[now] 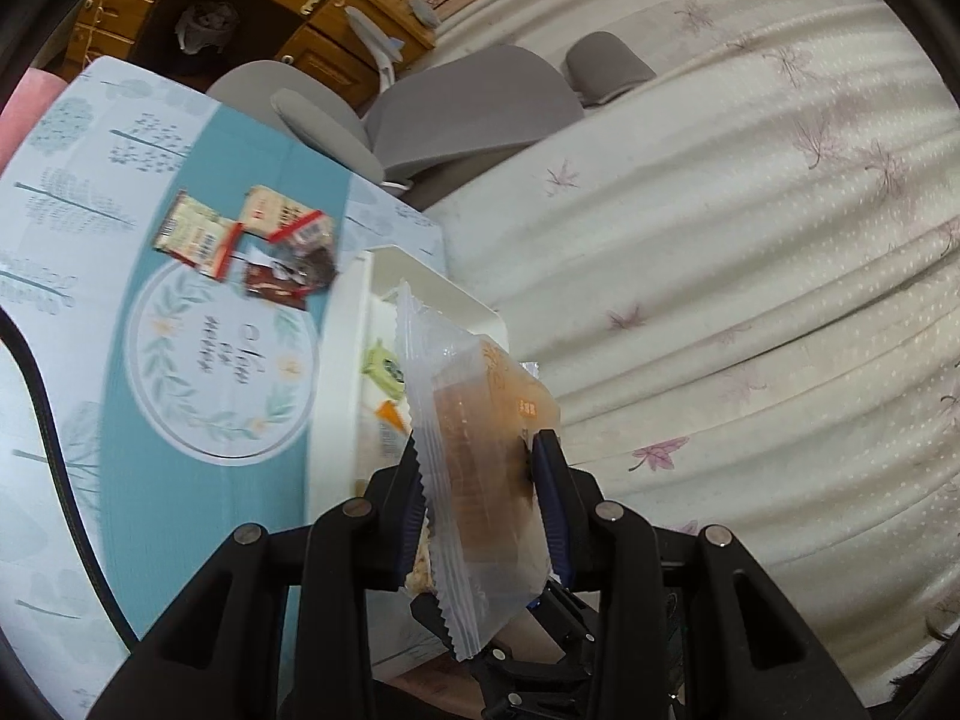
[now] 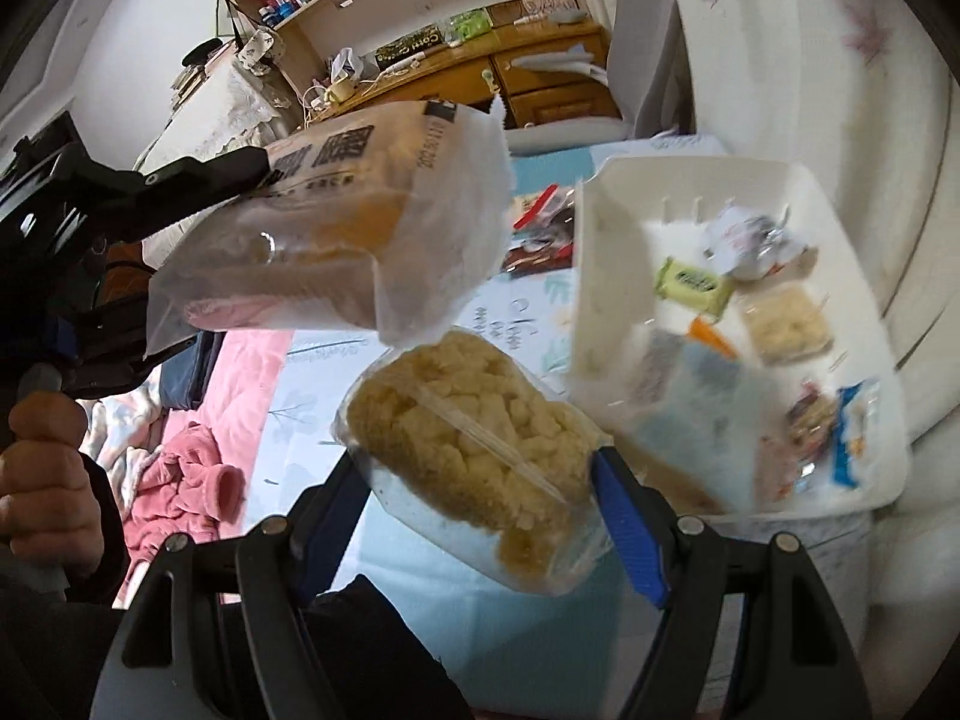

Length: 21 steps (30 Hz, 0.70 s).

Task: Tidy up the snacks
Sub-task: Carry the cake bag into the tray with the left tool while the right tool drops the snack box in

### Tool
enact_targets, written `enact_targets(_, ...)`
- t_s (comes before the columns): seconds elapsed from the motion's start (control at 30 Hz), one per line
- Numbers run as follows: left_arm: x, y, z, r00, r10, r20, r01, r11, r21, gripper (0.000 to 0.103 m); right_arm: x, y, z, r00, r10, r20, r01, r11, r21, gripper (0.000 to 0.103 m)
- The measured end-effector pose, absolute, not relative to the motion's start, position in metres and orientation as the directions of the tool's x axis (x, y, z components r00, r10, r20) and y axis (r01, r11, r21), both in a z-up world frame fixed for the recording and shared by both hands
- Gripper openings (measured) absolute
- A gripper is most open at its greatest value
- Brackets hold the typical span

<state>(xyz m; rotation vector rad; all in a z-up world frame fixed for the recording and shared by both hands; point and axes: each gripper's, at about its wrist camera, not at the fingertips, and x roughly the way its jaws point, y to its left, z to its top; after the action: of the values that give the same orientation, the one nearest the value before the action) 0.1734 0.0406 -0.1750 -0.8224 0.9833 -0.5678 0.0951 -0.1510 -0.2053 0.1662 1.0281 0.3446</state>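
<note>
My left gripper (image 1: 477, 456) is shut on a clear packet with a brown cake (image 1: 480, 450), held in the air over the near edge of the white tray (image 1: 336, 372). It also shows in the right wrist view (image 2: 336, 222), up at the left. My right gripper (image 2: 474, 468) is shut on a clear packet of yellow puffed-rice crisp (image 2: 474, 438), held above the blue tablecloth just left of the white tray (image 2: 600, 276). The tray holds several small wrapped snacks (image 2: 696, 285). More snack packets (image 1: 252, 240) lie loose on the tablecloth beyond the tray.
The table has a blue and white leaf-print cloth (image 1: 198, 360). A grey chair (image 1: 468, 102) stands behind it, with a wooden desk (image 1: 288, 6) further back. A cream leaf-print curtain (image 1: 750, 240) hangs to the right. Pink bedding (image 2: 192, 474) lies at left.
</note>
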Motion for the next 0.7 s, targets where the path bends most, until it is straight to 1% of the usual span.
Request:
enact_targets(0.33,0.187,-0.033,-0.172,0.460,-0.740,-0.490,0.086,0.587,-0.805,0.032,0.108,-0.227,-0.202,0.479,0.323,-0.817,-0.195,0.946,0.259,0.076)
enact_targets(0.57,0.202,-0.075,-0.177,0.443,-0.731,-0.519,0.095,0.614,-0.784,0.033,0.124,-0.268,-0.205,0.483,0.285,-0.828,-0.166,0.958,0.233,0.076)
enact_targets(0.6,0.204,-0.078,-0.179,0.438,-0.727,-0.528,0.087,0.619,-0.781,0.035,0.126,-0.272,-0.206,0.484,0.281,-0.829,-0.161,0.959,0.231,0.077)
enact_targets(0.63,0.206,-0.081,-0.181,0.433,-0.722,-0.540,0.074,0.625,-0.777,0.042,0.128,-0.275,-0.207,0.481,0.278,-0.832,-0.156,0.960,0.231,0.078)
enact_targets(0.7,0.208,-0.084,-0.185,0.430,-0.719,-0.546,0.057,0.625,-0.778,0.064,0.135,-0.282,-0.216,0.443,0.252,-0.860,-0.128,0.968,0.217,0.079)
